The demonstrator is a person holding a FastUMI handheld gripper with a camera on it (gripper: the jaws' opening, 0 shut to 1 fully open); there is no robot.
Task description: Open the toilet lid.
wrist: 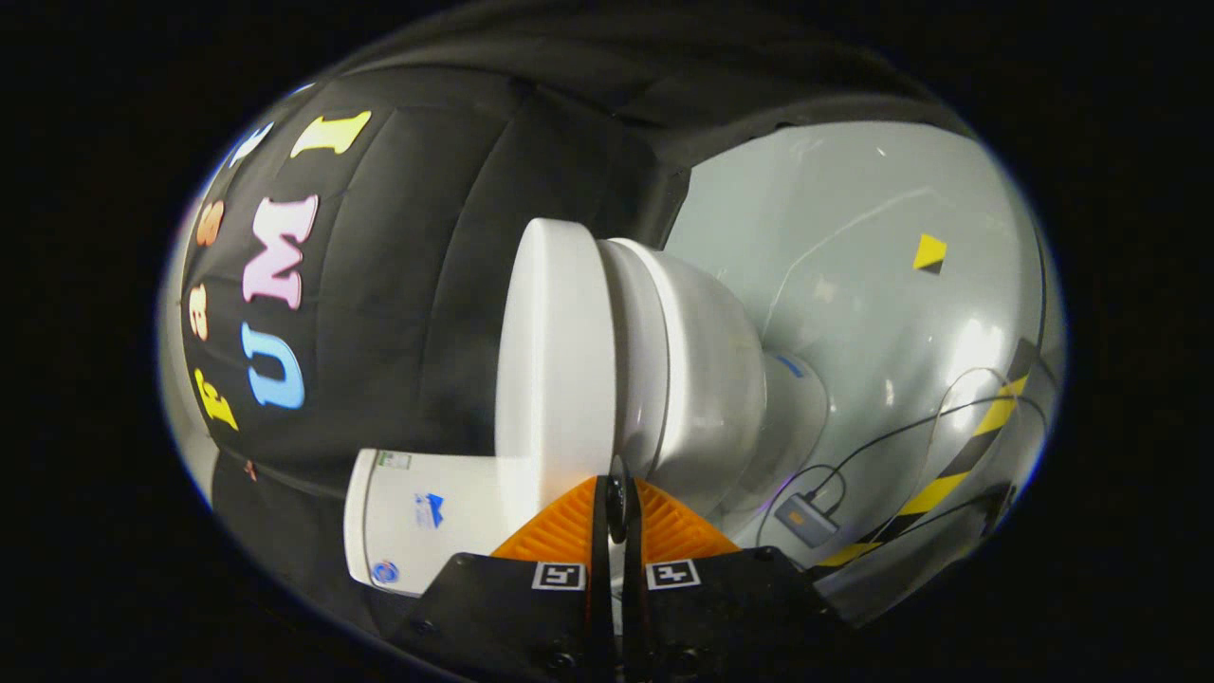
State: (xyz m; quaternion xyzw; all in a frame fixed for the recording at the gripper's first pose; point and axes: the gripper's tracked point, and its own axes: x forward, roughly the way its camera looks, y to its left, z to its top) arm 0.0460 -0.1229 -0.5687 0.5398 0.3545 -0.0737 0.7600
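Your view is rolled sideways, so the pale grey glossy floor (854,313) appears to stand upright on one side and the black cloth booth wall (408,313) on the other. Between them sits the white ceramic toilet (702,379), its bowl narrowing toward a base on the floor. The flat white plastic toilet lid (555,360) lies closed against the rim, facing the cloth wall. The white rectangular tank (427,517) sits at the hinge end, close beside your gripper. Your gripper (616,498) has its two orange ribbed fingers (560,531) pressed together with nothing between them, and their tips sit just at the lid's edge near the hinge; you cannot tell whether they touch it. A yellow-and-black striped tape line (958,474) crosses the floor beyond the bowl. A small grey box with thin black cables (806,519) lies on the floor near the fingers.
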